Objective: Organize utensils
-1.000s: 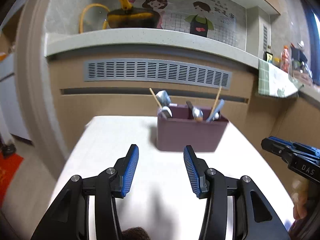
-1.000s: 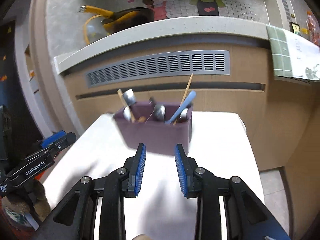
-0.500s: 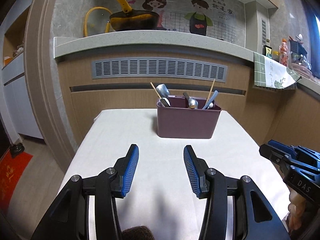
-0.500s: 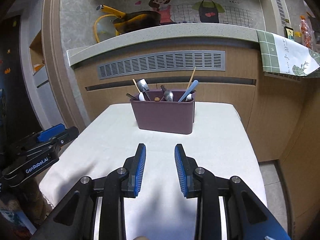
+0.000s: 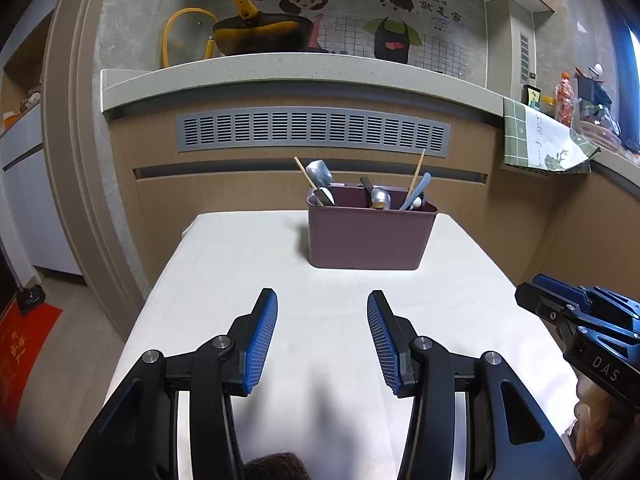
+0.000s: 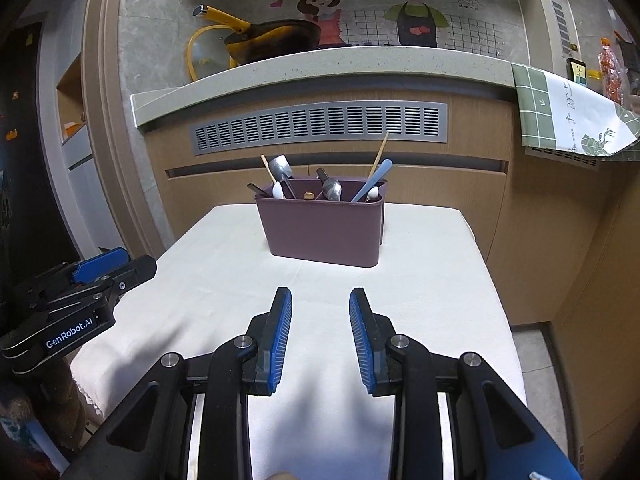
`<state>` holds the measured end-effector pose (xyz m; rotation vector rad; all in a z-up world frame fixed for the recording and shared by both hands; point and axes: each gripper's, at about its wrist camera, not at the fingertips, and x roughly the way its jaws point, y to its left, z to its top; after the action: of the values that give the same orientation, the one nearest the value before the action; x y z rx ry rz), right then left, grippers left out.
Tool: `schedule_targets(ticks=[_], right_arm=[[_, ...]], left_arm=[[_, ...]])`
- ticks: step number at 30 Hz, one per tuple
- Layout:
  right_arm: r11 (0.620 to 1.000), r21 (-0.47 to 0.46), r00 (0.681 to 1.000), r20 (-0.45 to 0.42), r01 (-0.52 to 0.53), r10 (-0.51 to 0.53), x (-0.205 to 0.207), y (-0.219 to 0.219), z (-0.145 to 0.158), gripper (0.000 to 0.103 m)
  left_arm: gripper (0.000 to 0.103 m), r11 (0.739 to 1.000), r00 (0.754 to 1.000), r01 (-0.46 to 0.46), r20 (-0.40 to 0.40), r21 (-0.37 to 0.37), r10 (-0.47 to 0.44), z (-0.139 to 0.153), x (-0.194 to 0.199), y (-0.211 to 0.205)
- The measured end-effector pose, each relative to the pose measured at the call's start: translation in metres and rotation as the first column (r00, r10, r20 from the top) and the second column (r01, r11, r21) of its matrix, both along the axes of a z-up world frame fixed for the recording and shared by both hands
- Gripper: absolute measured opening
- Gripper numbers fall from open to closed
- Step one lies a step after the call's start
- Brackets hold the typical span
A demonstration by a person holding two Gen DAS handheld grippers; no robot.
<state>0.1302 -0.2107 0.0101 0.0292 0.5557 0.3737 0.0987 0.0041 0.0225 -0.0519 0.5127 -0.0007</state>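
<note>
A purple utensil caddy [image 5: 370, 236] stands at the far middle of the white table [image 5: 240, 264]; it also shows in the right wrist view [image 6: 323, 229]. It holds metal spoons [image 5: 379, 197], a light blue spoon [image 6: 372, 181], chopsticks [image 6: 379, 154] and a spatula-like metal piece [image 5: 318, 172]. My left gripper [image 5: 322, 334] is open and empty, above the near part of the table, well short of the caddy. My right gripper [image 6: 320, 328] is open and empty, also short of the caddy. Each gripper shows at the edge of the other's view, the right gripper [image 5: 580, 316] and the left gripper [image 6: 76, 292].
A stone counter ledge [image 5: 280, 76] with a yellow-handled pan [image 5: 260, 32] runs behind the table, above a wooden panel with a grey vent [image 5: 312, 128]. A green checked cloth [image 6: 568, 116] hangs at the right. A red mat [image 5: 24, 344] lies on the floor to the left.
Both grippers have drawn back from the caddy, which now looks farther away. Both stay open and empty.
</note>
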Motion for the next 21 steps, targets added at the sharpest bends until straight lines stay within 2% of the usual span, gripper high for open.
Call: schedule_targets(ticks=[21], right_arm=[[1.000,-0.009,1.000,-0.002,0.016,-0.016,0.0035,-0.0014,-0.0007,0.029]], left_arm=[[0.048,1.000,1.000,0.016,-0.017,0.001,-0.016,-0.0061,-0.0017,-0.0042]])
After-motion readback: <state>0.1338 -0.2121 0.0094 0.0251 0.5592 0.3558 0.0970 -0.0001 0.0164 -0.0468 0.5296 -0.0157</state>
